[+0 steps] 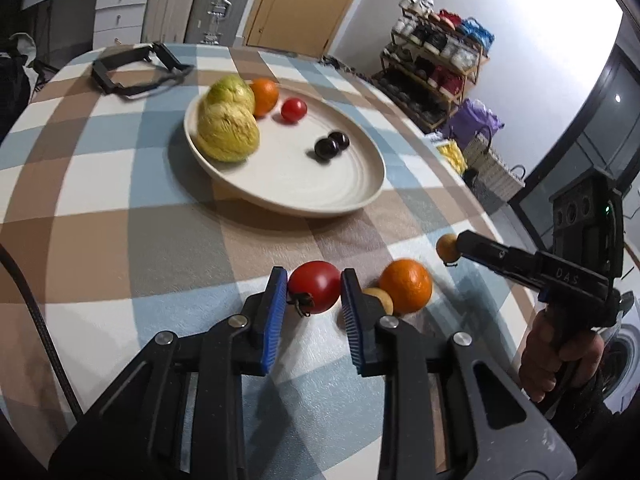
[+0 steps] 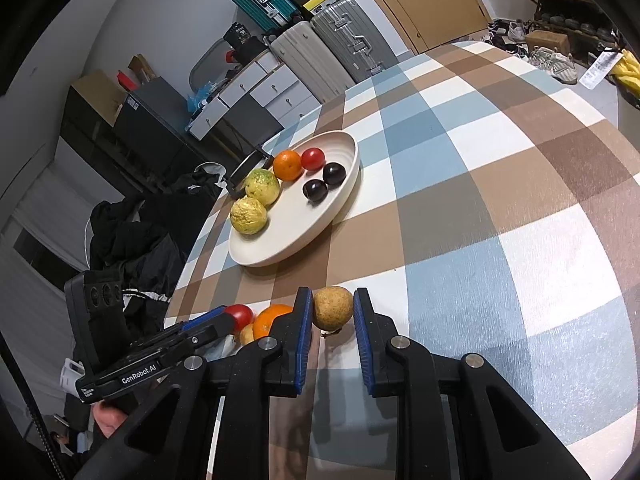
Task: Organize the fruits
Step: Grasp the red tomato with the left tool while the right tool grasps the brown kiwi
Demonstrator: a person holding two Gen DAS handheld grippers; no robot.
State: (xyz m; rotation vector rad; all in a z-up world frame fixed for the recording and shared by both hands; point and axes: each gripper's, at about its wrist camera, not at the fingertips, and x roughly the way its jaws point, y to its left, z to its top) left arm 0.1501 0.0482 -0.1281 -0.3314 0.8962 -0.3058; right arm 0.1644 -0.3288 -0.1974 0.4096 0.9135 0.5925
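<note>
A cream plate (image 1: 304,184) (image 2: 280,240) on the checked tablecloth holds two yellow-green fruits (image 1: 228,128), an orange (image 1: 264,96), a small tomato (image 1: 294,109) and two dark plums (image 1: 331,145). My left gripper (image 1: 314,284) is shut on a red tomato (image 1: 314,285) (image 2: 239,316), just above the cloth. Beside it lie an orange (image 1: 406,285) (image 2: 270,319) and a small tan fruit (image 1: 380,298). My right gripper (image 2: 333,307) is shut on a round tan fruit (image 2: 333,307) (image 1: 447,247), held off the table.
A black frame-like object (image 1: 132,70) lies at the table's far edge behind the plate. Suitcases (image 2: 332,48), drawers and a shoe rack (image 1: 436,68) stand beyond the table. A dark jacket (image 2: 136,232) hangs by the table's left side.
</note>
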